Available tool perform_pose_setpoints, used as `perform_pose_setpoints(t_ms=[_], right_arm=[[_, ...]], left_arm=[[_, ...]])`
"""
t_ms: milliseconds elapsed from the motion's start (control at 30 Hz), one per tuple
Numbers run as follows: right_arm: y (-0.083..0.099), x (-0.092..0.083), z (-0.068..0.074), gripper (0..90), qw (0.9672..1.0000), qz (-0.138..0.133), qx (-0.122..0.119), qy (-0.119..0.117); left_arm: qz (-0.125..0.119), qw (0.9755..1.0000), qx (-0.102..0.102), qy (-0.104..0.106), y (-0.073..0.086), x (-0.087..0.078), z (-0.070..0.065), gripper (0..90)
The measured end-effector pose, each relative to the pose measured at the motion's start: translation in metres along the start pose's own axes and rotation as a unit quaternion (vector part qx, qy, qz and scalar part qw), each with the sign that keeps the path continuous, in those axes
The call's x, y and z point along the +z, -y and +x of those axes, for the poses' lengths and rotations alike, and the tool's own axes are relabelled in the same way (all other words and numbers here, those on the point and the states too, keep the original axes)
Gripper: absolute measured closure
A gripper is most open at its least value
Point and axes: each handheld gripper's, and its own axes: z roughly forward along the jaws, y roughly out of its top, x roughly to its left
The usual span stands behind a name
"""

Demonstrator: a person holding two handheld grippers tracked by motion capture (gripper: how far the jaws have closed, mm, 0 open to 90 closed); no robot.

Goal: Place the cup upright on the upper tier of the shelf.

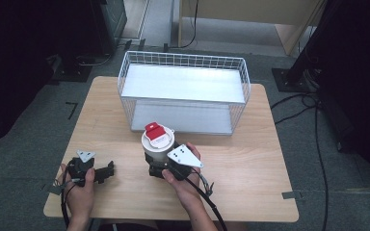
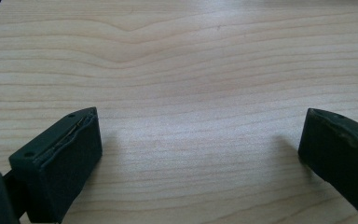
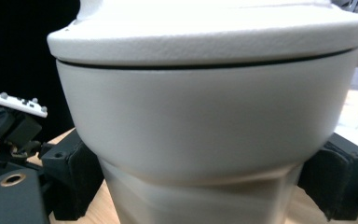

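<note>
Wood desk (image 1: pixel 250 144), wire rack (image 1: pixel 183 91) at its back: your right gripper (image 3: pixel 200 182) fingers clamp the white container (image 1: pixel 157 144) before the rack, not yet shelved by my guess, left gripper (image 1: pixel 107 172) fingers apart, empty.

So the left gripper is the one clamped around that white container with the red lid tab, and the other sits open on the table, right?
Not quite: the right gripper clamps the white container, as the high view shows. The left gripper is the open one on the table.
</note>
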Motion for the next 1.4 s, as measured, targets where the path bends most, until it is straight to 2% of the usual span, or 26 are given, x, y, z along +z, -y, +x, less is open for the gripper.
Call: perform_pose_setpoints(t_ms=[467,633,833,1067,1400], right_arm=[[-0.033,-0.006,-0.010,11.8,0.9991,-0.037,-0.007,0.017],[-0.055,-0.011,-0.021,11.8,0.9973,-0.065,-0.009,0.033],[-0.075,-0.013,-0.032,11.8,0.9953,-0.081,-0.019,0.050],[-0.094,-0.011,-0.044,11.8,0.9932,-0.096,-0.018,0.063],[-0.130,-0.002,-0.057,11.8,0.9878,-0.118,-0.046,0.091]], left_arm=[[0.001,1.0000,0.001,0.000,0.000,0.000,0.000,0.0],[0.002,1.0000,0.001,0.000,0.000,0.000,0.000,0.0],[0.002,1.0000,0.001,0.000,0.000,0.000,0.000,0.0],[0.001,1.0000,0.001,0.000,0.000,0.000,0.000,0.0],[0.001,1.0000,0.001,0.000,0.000,0.000,0.000,0.0]])
